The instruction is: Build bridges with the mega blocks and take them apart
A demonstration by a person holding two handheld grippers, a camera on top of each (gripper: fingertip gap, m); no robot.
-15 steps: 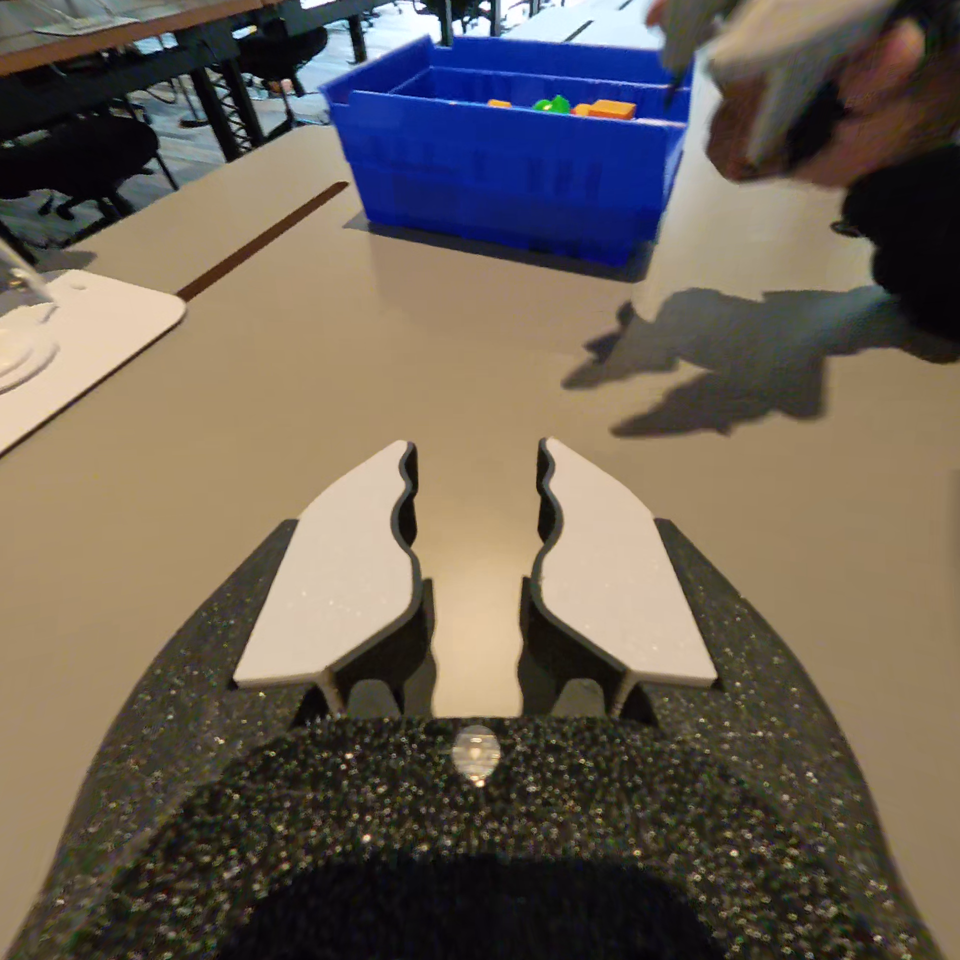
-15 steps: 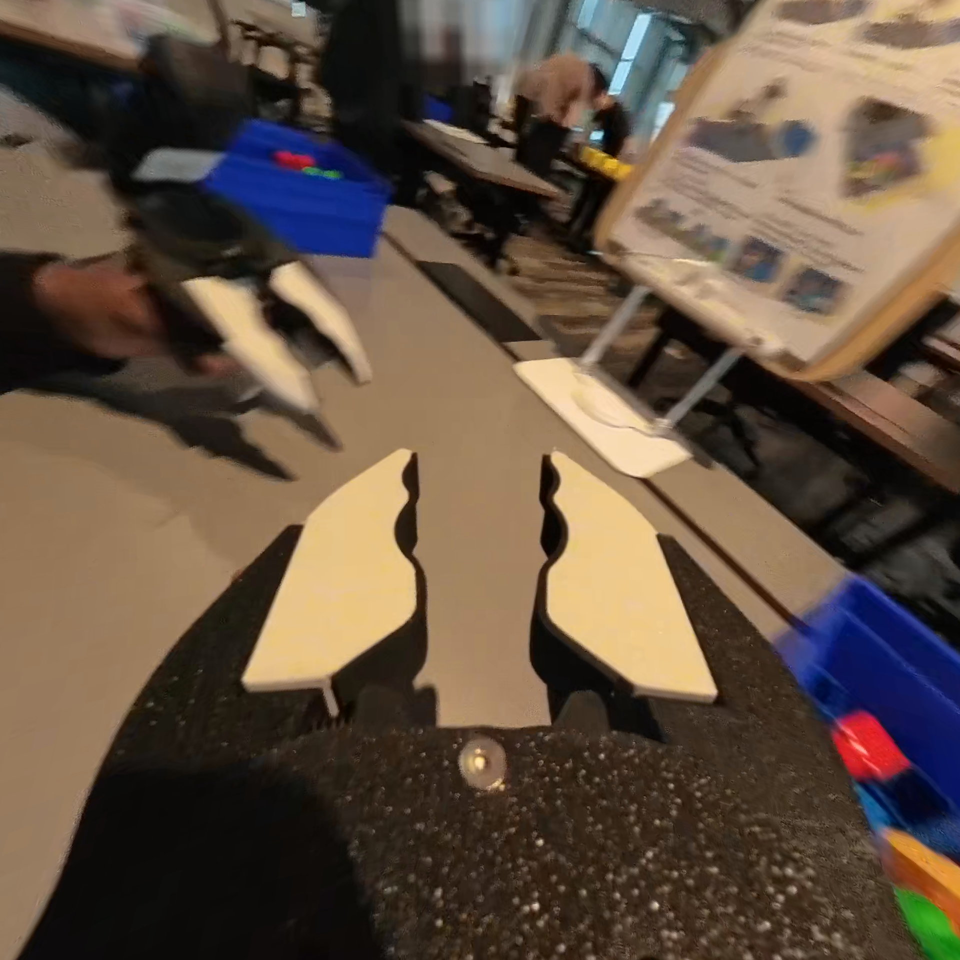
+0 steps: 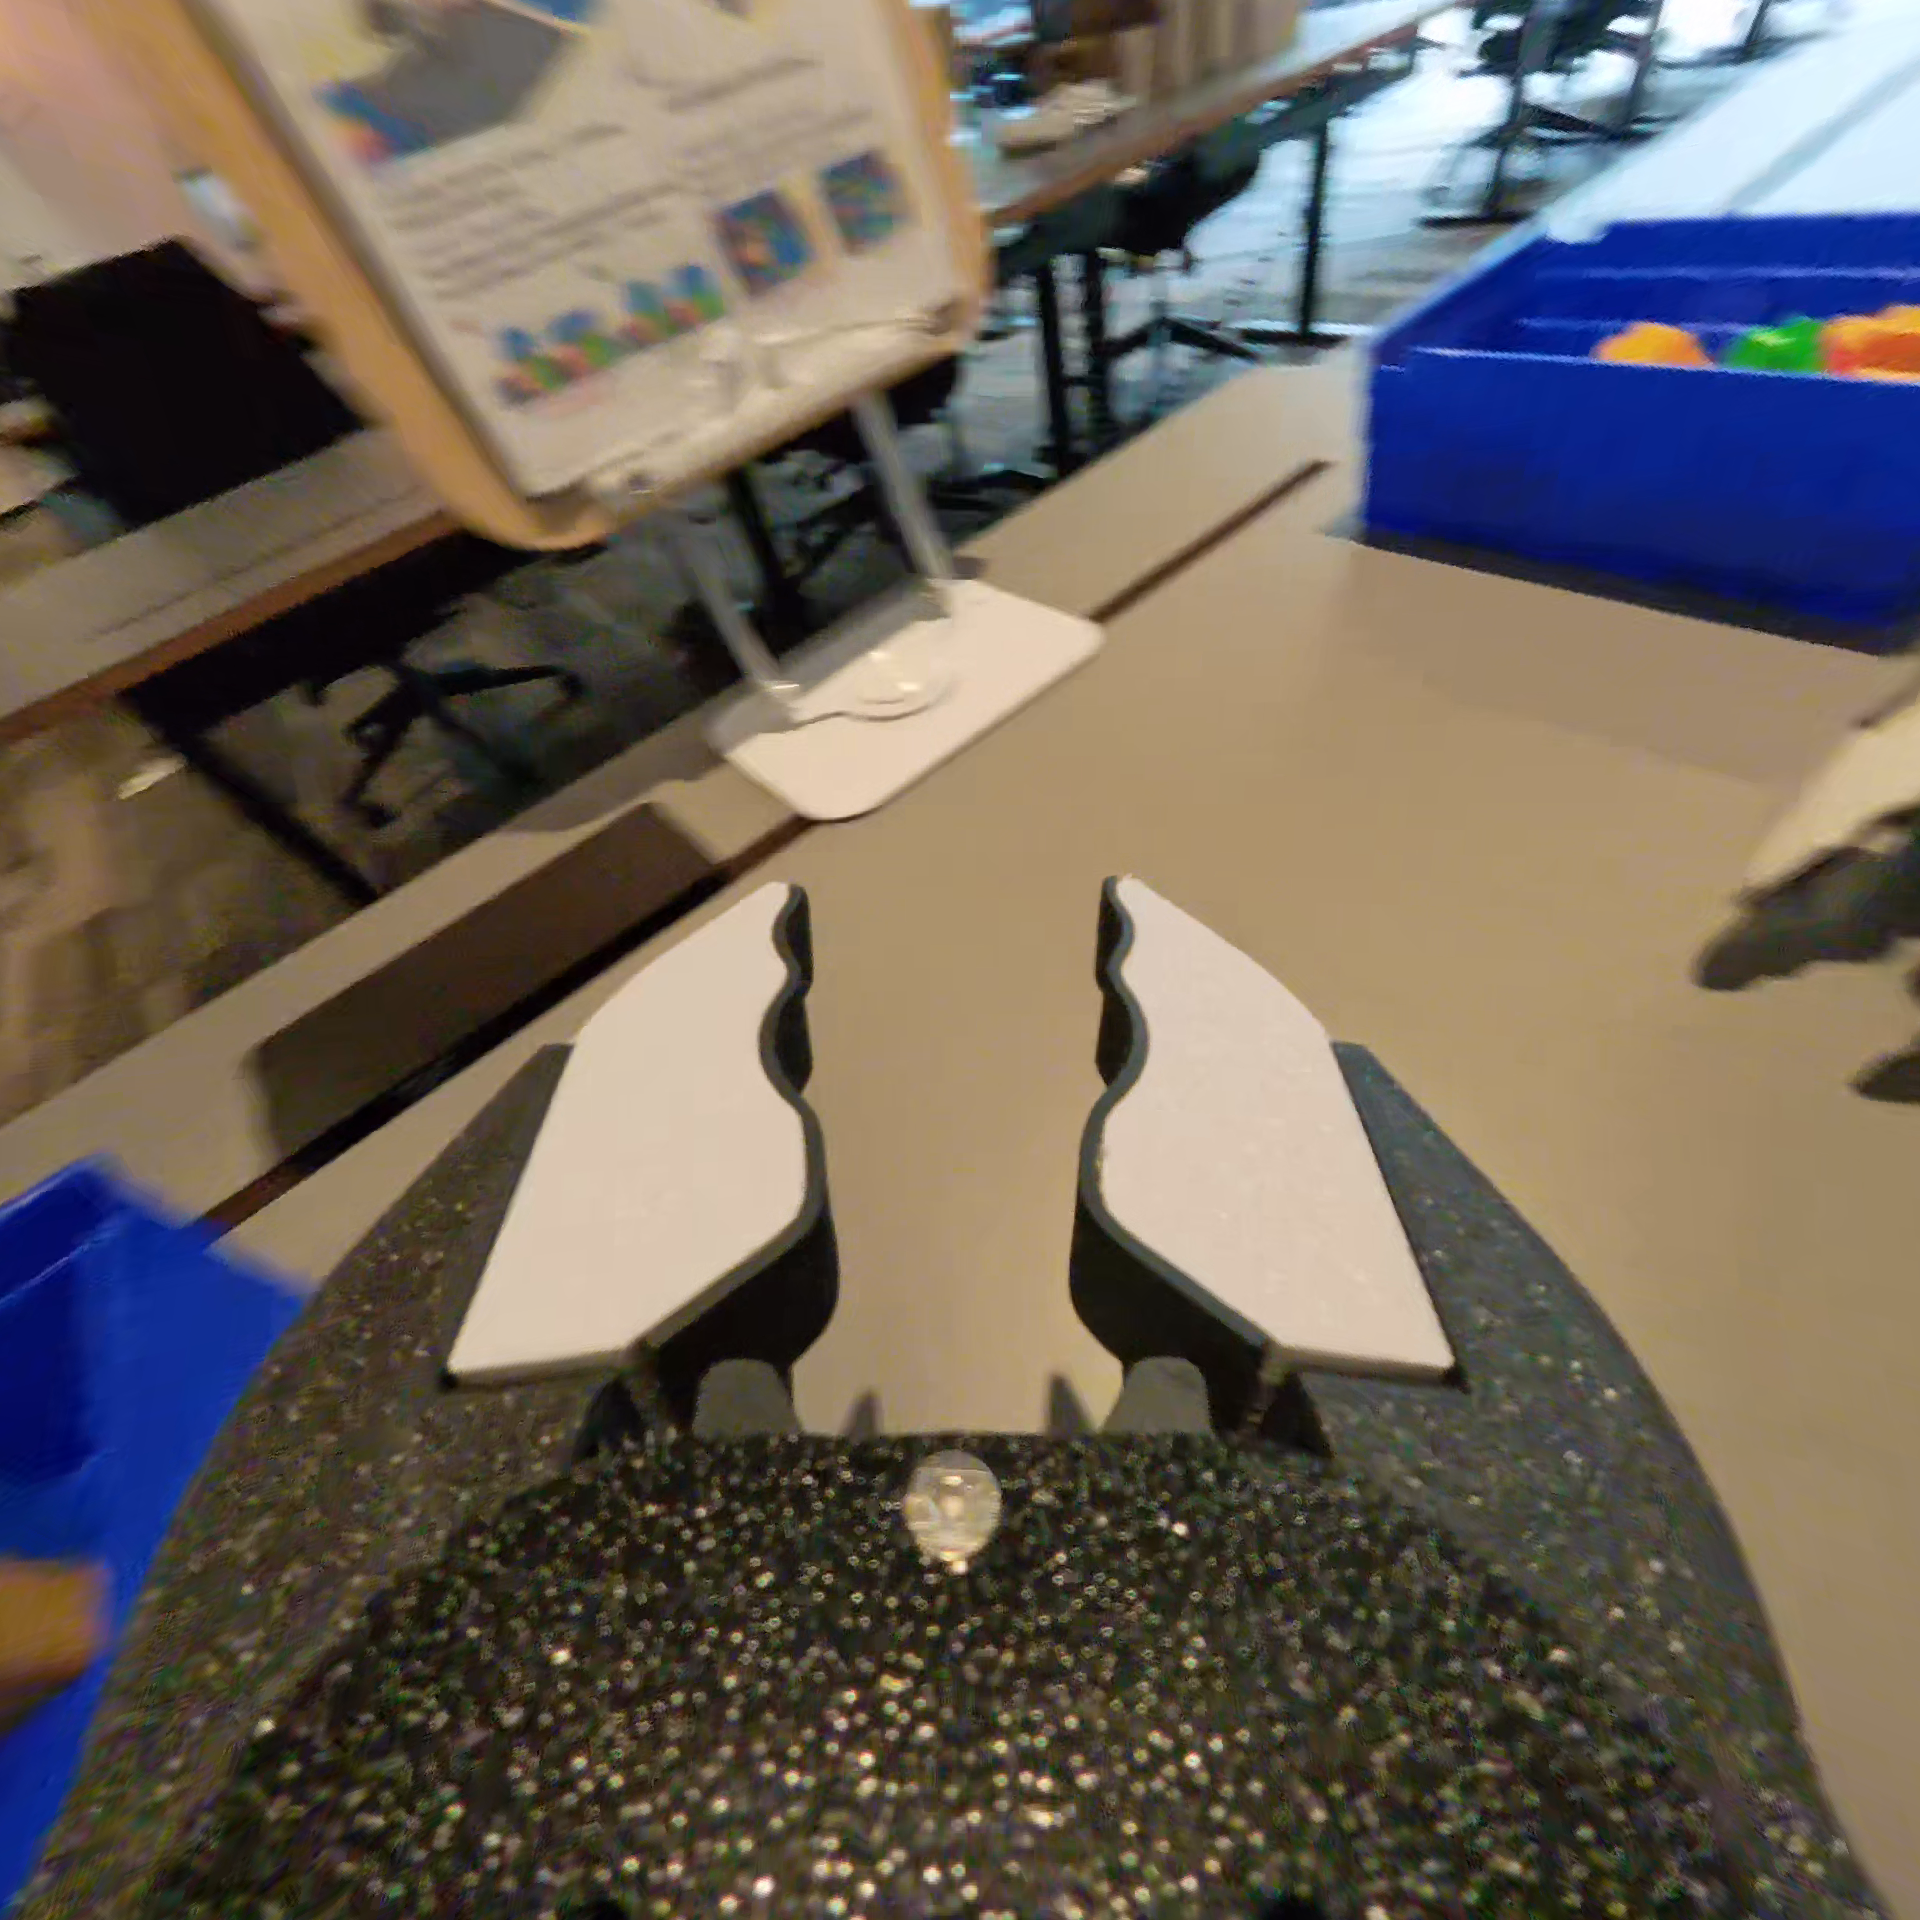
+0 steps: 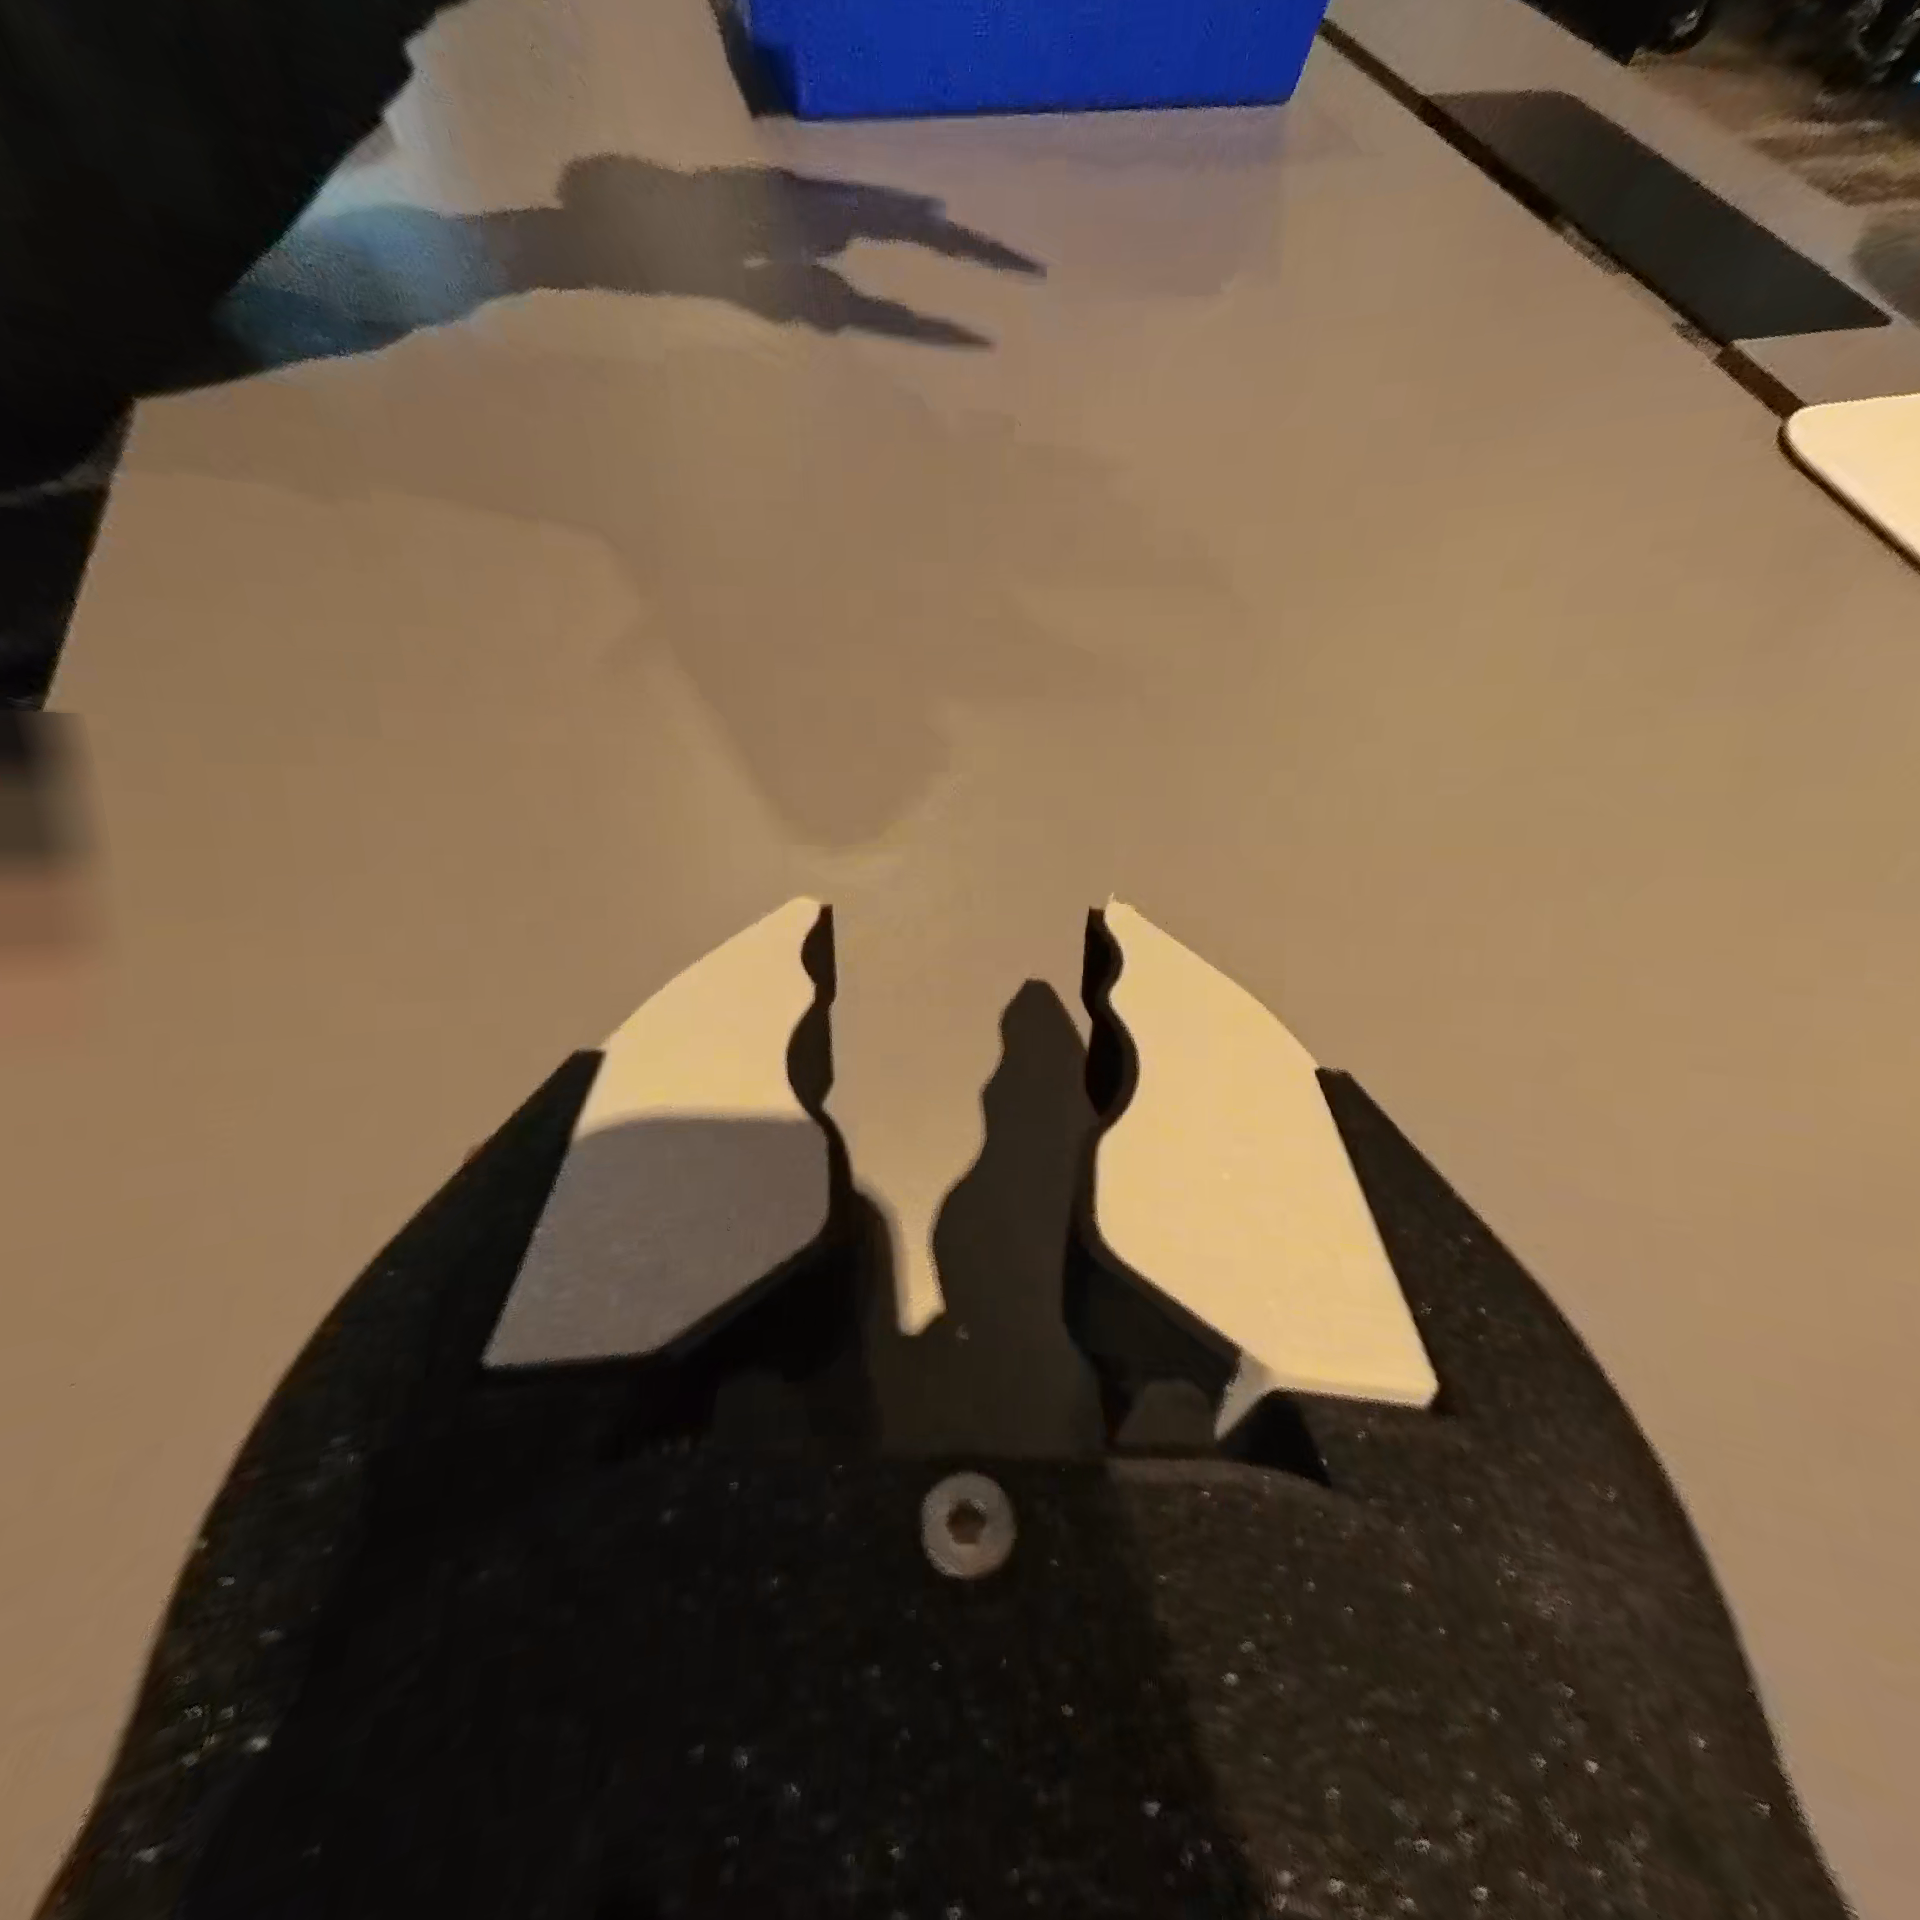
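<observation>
Starting at the left edge of the left wrist view, a corner of a blue bin (image 3: 94,1455) fills the lower left of the frame, with something tan blurred at its edge that I cannot identify. Above it, in the upper left, a picture board (image 3: 623,229) leans on a stand whose white base (image 3: 914,707) rests on the grey table (image 3: 1351,810). The left tongs (image 3: 951,914) sit at lower centre, jaws parted with a clear gap and nothing between them, only bare table showing through. Further right, in the upper right of the frame, stands a second blue bin (image 3: 1621,468) holding the blocks (image 3: 1787,348), orange and green ones peeking over the rim. At the far right edge the tip of the other tool is a blur.

In the right wrist view, a dark sleeve (image 4: 156,187) covers the upper left. The right tongs (image 4: 961,920) at lower centre are likewise parted and empty, their shadow falling on the table. A blue bin (image 4: 1029,52) lies straight ahead at the top centre of the frame, well apart from the fingertips; its contents are cut off.

No bridge stands on the table, so building looks not yet begun. My judgement: the blocks lie ahead and to the right of the left tongs, and dead ahead of the right pair, if that is the same bin, which I cannot tell. Neither tool is close enough to grasp; either must travel forward first.
</observation>
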